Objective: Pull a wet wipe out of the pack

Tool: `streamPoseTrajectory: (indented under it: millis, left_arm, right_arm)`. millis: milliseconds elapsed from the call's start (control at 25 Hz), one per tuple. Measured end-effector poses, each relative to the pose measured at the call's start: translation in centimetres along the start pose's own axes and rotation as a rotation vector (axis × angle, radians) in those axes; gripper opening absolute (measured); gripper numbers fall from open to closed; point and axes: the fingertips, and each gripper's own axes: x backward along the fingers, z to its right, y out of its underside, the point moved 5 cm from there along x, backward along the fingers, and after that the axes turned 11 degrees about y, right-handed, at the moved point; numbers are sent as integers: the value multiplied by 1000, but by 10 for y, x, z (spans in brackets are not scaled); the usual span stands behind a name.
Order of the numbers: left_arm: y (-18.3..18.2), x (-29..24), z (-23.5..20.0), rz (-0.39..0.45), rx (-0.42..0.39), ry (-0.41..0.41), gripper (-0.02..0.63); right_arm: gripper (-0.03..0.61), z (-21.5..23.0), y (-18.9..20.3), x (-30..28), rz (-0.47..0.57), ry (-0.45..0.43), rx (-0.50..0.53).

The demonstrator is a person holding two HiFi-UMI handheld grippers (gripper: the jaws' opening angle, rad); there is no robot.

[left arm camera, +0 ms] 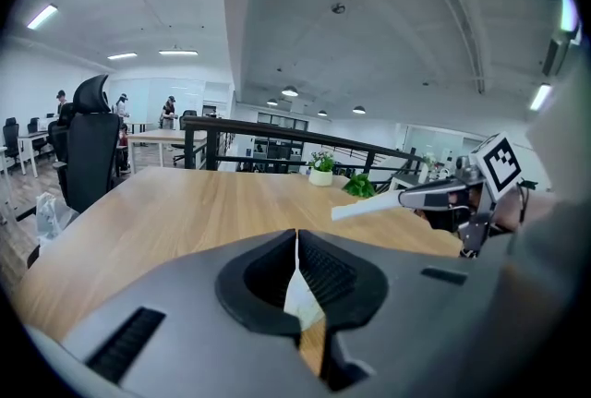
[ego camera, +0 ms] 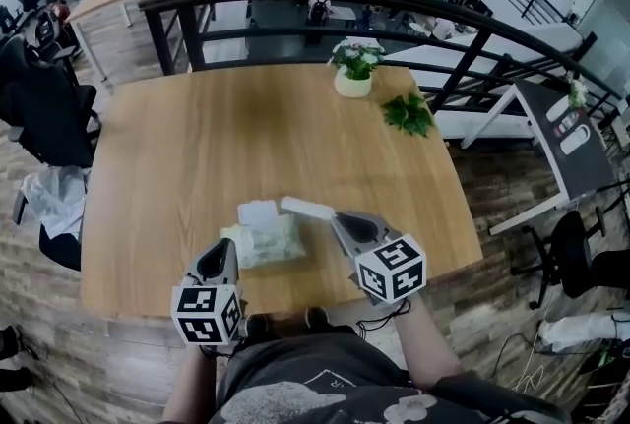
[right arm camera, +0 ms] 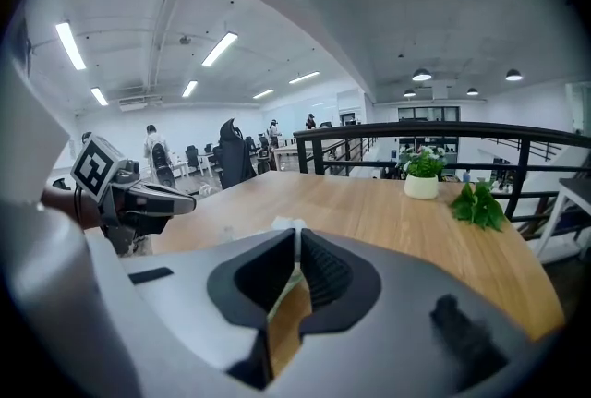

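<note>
left claw (left arm camera: 296, 244) grips, seemingly, the pack (ego camera: 268, 240); right claw (right arm camera: 297, 239) pinches a wipe (ego camera: 307, 208).

Dark printed tee (ego camera: 325, 385) — black-and-white marker cubes (ego camera: 392, 268)

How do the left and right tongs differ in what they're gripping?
The left tongs are shut on an edge of the wet wipe pack; the right tongs are shut on a white wipe. In the head view the left tongs sit at the pack's left, the right tongs to its right, the wipe sticking out from their tips. Shared: both closed, both aimed across the table.
</note>
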Motion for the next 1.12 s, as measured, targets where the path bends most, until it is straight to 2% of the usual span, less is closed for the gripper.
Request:
streamPoseTrajectory:
  millis: [520,840,1120]
  left_arm:
    - [-22,20,-18,36,-33,68,17]
    - [-33,29,-26,53,-53,110,17]
    - [-40,30,-27,58,-76,158,17]
  right_arm:
    - [37,-11,-24,34,87,147,-41]
    - [37,-26,-32,50,129,193,-52]
    - [37,-28,-38,68,162,270,-59]
